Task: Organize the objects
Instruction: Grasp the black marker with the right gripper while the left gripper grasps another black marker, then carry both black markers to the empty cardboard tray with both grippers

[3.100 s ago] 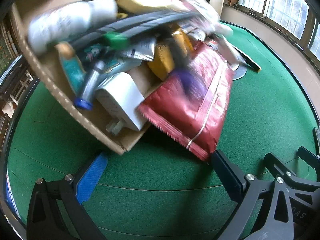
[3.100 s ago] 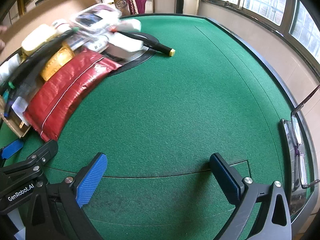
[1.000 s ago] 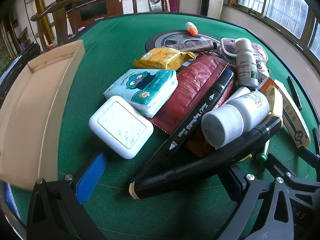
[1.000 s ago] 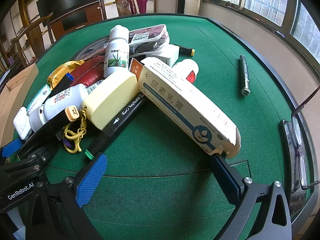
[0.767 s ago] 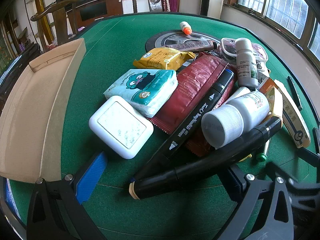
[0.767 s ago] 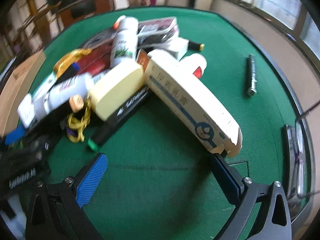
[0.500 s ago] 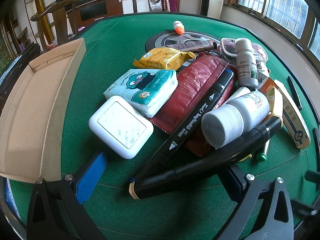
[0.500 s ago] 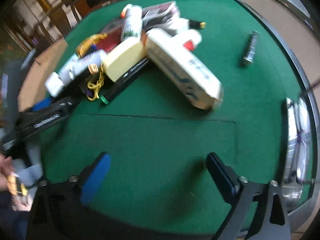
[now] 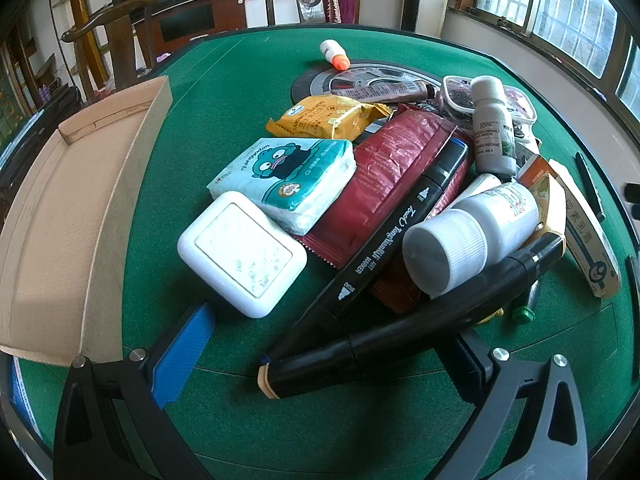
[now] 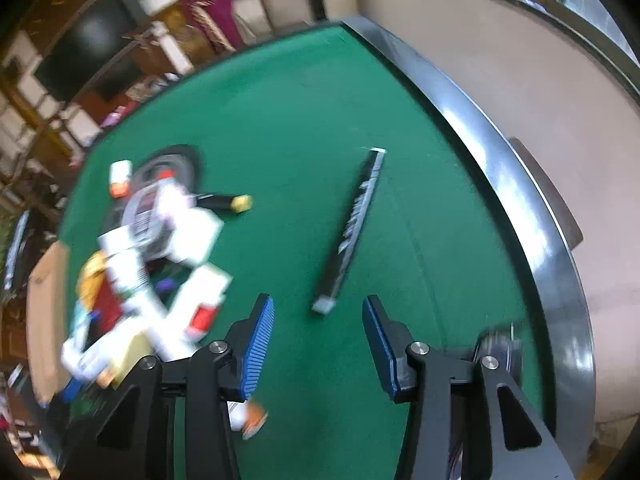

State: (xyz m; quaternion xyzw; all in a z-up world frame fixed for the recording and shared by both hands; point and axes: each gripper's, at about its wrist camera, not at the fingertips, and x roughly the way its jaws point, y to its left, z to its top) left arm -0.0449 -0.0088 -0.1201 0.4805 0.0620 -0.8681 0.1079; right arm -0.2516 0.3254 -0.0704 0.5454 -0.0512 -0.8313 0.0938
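Left of the pile, the cardboard box lies empty on the green table, while the white case, the tissue pack, the red pouch and the black markers are heaped at the pile's middle. The left gripper hovers released at the pile's near edge, exactly as a second ago. Right of the pile, the right gripper has swung away towards a lone dark pen, its jaws just narrowing with nothing between them. Sorting likely starts with that stray pen.
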